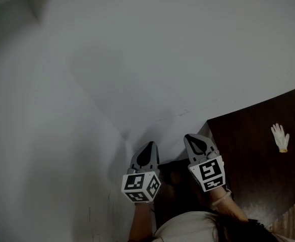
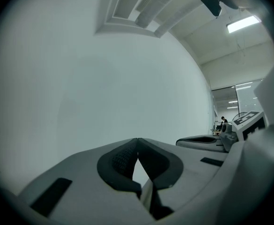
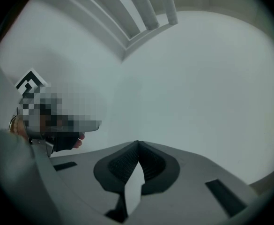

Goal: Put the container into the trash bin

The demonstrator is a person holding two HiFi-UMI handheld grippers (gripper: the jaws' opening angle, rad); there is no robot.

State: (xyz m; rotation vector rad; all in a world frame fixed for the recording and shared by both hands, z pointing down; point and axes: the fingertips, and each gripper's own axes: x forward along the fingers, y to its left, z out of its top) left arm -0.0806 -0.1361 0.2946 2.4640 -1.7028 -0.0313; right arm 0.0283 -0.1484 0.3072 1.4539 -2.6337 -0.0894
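Gripper status: left gripper fully closed, dark ribbed pads meeting at the tips, nothing between them. Right gripper likewise closed tip to tip, empty. Both are held side by side, near each other but apart, pointing at a plain white wall, touching nothing.

Construction: gripper bodies are smooth grey plastic w/ tapered jaws; pad inserts are black w/ fine cross-hatch texture. Each carries a marker cube w/ black-and-white square patterns.

Surface: dark brown, wood-like, flat; its near-left corner sits just beside the right gripper. A small white glove-shaped item lies flat near the right edge of the surface. One more small object at the far-right edge, too cut off to identify.

Container and trash bin: not visible in any view.
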